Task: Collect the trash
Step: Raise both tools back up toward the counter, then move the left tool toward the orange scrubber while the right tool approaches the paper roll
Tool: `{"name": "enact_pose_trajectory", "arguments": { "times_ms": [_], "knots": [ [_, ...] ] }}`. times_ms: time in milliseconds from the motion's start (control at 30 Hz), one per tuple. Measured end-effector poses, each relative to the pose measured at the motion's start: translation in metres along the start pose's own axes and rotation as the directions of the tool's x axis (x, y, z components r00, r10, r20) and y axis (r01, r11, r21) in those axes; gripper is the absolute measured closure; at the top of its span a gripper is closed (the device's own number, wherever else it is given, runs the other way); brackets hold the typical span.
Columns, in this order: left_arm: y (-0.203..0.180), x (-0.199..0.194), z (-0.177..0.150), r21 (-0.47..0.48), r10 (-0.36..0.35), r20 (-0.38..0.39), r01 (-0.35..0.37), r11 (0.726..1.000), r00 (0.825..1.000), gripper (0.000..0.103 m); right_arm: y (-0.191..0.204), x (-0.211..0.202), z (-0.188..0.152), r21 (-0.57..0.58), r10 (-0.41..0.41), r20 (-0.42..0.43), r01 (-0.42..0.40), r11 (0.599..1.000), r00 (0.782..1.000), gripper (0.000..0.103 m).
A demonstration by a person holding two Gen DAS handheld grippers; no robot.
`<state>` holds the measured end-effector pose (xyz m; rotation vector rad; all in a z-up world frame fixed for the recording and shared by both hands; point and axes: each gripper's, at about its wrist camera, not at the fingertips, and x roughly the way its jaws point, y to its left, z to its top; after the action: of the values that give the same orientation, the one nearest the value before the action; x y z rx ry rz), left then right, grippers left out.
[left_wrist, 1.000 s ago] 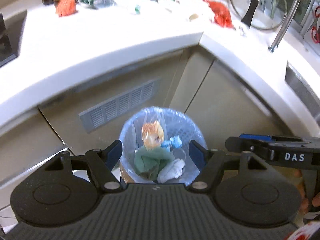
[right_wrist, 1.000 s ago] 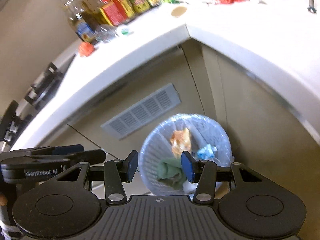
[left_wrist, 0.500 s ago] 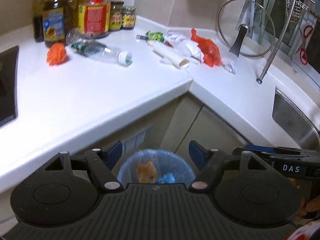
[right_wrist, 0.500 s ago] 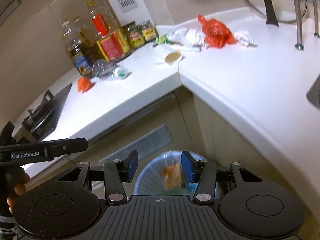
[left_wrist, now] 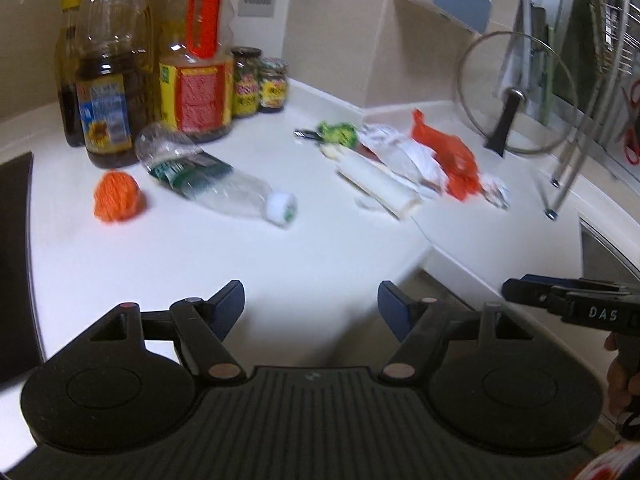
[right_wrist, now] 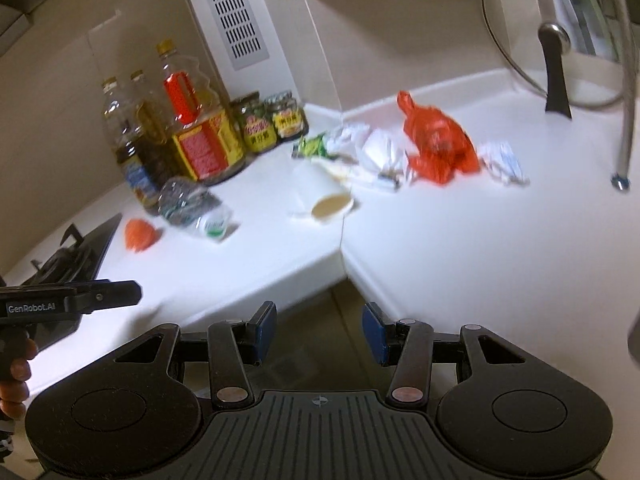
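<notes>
Nearest in each wrist view is the tool itself. The left tool [left_wrist: 311,304] has its blue-padded jaws spread wide with nothing between them, and the right tool [right_wrist: 319,333] stands at a narrower gap, likewise released and empty. Both point slightly downward over the front edge of the white surface [left_wrist: 200,256], which suggests each hand is lining up for a pick-up from the litter ahead.

The trash lies loose on the smooth, glossy surface. Closest to the left tool are a crumpled orange wad [left_wrist: 117,197] and a clear plastic bottle [left_wrist: 216,178] on its side, ribbed and thin-walled with a white cap — light, and likely to roll or dent under the pads. Right of it, near the corner seam, a white paper cup [right_wrist: 320,196] lies tipped over with its mouth toward the edge. Beyond it are crumpled white paper [right_wrist: 372,152], a green wrapper [right_wrist: 314,146], a limp red plastic bag [right_wrist: 438,146] and a small white wad [right_wrist: 502,162] — soft things that should pinch easily.

Furthest back, upright oil bottles [left_wrist: 112,76] and jars [left_wrist: 260,80] stand against the wall, evidently stored rather than discarded, and a glass lid [right_wrist: 556,36] leans on its rack.
</notes>
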<state>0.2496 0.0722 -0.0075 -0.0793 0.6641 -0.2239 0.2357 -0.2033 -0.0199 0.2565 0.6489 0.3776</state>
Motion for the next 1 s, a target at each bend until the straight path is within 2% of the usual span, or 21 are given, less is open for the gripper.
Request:
{"name": "enact_pose_trajectory", "arguments": {
  "times_ms": [200,300,433,567,800,1000],
  "knots": [
    [0.028,0.017,0.022,-0.023,0.054,0.025,-0.054,0.998,0.998,0.032,-0.002,0.043,0.042,-0.069,0.026,0.027,-0.024,0.997,0.999,0.054],
    [0.045,0.025,0.030,-0.033,0.098,0.030,-0.097,0.995,0.995,0.032,-0.004,0.065,0.058,-0.087,0.029,0.038,-0.025,0.996,0.999,0.029],
    [0.068,0.031,0.036,-0.059,0.149,0.031,-0.147,0.987,0.988,0.032,-0.005,0.095,0.078,-0.125,0.037,0.035,-0.032,0.992,0.999,0.029],
    [0.087,0.035,0.039,-0.081,0.184,0.022,-0.182,0.980,0.983,0.032,-0.006,0.130,0.089,-0.145,0.031,-0.003,-0.031,0.989,1.000,0.029],
    [0.105,0.037,0.038,-0.100,0.216,0.007,-0.214,0.972,0.976,0.032,-0.007,0.171,0.092,-0.171,0.019,-0.054,-0.028,0.985,0.998,0.030],
    [0.114,0.039,0.038,-0.109,0.225,-0.001,-0.224,0.969,0.974,0.032,-0.003,0.187,0.091,-0.185,0.014,-0.074,-0.027,0.982,0.997,0.032]
  ]
}}
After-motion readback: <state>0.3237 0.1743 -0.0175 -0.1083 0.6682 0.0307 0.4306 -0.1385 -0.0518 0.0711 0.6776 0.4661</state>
